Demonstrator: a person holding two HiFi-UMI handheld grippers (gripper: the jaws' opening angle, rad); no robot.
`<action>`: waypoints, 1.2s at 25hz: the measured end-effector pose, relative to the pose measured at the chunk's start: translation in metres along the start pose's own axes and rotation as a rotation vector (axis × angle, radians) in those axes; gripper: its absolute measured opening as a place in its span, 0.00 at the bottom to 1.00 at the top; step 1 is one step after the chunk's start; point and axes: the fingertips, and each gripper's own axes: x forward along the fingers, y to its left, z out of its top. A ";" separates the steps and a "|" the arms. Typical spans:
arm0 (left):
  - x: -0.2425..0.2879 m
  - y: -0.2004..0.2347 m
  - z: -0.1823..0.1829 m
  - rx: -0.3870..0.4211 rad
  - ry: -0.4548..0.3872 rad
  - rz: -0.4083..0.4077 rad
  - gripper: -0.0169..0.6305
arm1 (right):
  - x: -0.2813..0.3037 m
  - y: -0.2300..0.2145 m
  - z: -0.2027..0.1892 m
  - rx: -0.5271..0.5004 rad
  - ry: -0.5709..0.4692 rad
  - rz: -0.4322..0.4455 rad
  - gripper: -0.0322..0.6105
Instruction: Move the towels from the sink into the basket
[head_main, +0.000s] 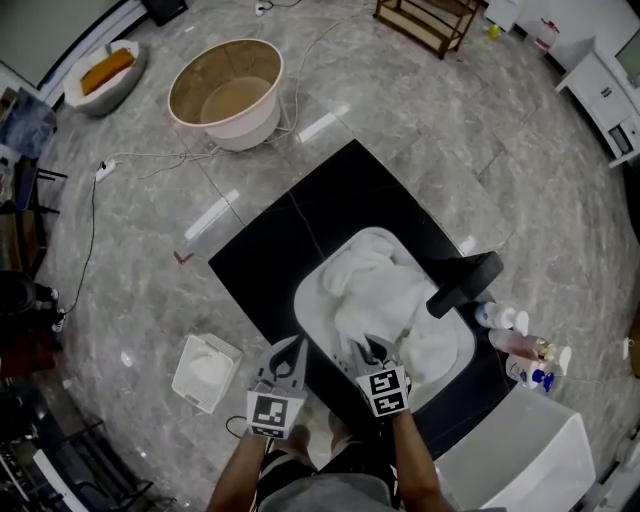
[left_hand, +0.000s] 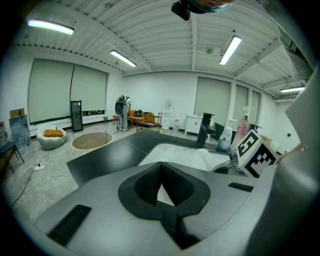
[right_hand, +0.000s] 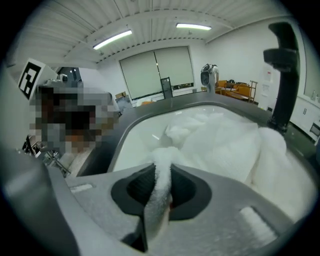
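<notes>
- Two tongs work at the sink, which is set in a black surface.
- The right tongs are clamped on a fold of white towel lifted from the heap of towels in the sink.
- The left tongs are closed and empty, just beside the rim.
- The basket stands on the floor, well apart.

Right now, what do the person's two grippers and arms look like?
The left gripper and right gripper are matching grey shells with black pads lining the jaws. Each carries a cube of black-and-white square markers near the hand. The forearms are bare of sleeves.
</notes>
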 end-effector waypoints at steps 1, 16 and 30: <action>-0.005 0.001 0.005 0.005 -0.008 0.003 0.04 | -0.007 -0.001 0.008 0.000 -0.019 -0.011 0.14; -0.120 0.027 0.085 0.079 -0.177 0.108 0.04 | -0.108 0.058 0.149 -0.135 -0.316 -0.090 0.14; -0.286 0.072 0.099 0.082 -0.303 0.329 0.04 | -0.185 0.213 0.241 -0.281 -0.575 0.031 0.14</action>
